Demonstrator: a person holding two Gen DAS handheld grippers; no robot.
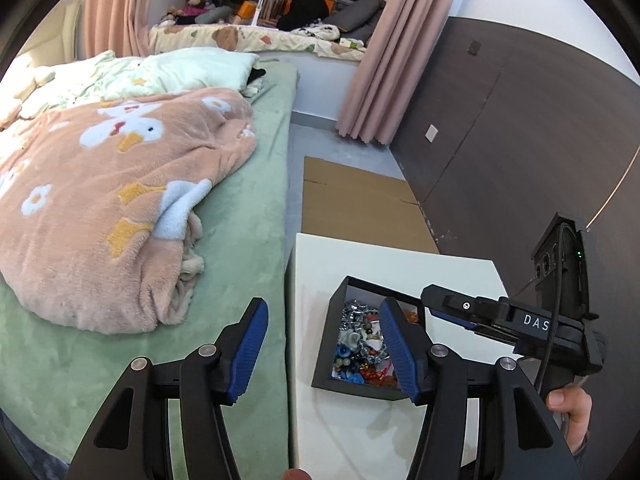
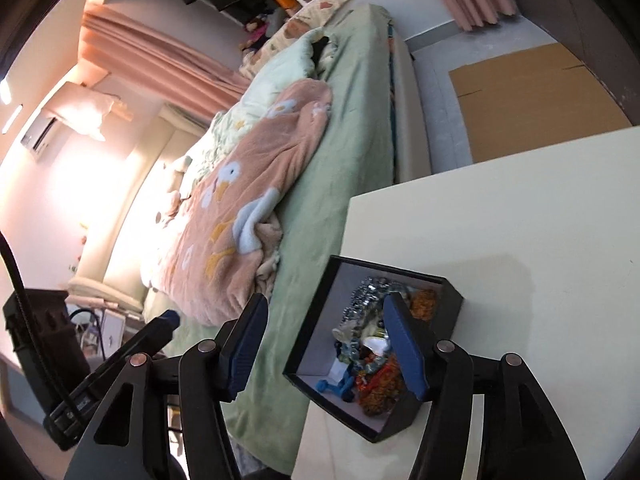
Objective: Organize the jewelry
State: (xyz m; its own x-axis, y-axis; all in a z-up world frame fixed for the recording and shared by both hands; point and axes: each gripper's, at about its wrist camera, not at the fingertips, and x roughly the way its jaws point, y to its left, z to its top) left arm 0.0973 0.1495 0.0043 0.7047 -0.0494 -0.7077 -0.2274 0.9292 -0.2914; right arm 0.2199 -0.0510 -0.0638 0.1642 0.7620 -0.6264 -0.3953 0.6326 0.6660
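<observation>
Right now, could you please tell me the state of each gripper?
Left gripper: open, holding nothing, beside the box.
Right gripper: open, holding nothing, one finger over the jewelry.

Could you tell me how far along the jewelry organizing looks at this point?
Nothing looks sorted: the jewelry lies in one tangled heap inside the black box on the white table. Nothing is in hand; the left hand-held gripper and right hand-held gripper are both open and empty. Picking out and separating every piece remains.

A peach duck-print blanket point(image 1: 120, 208) lies rumpled on the green-sheeted bed point(image 1: 248, 248), flattened cardboard point(image 1: 360, 204) covers the floor beside it, and pink curtains point(image 1: 400, 52) hang beyond.
</observation>
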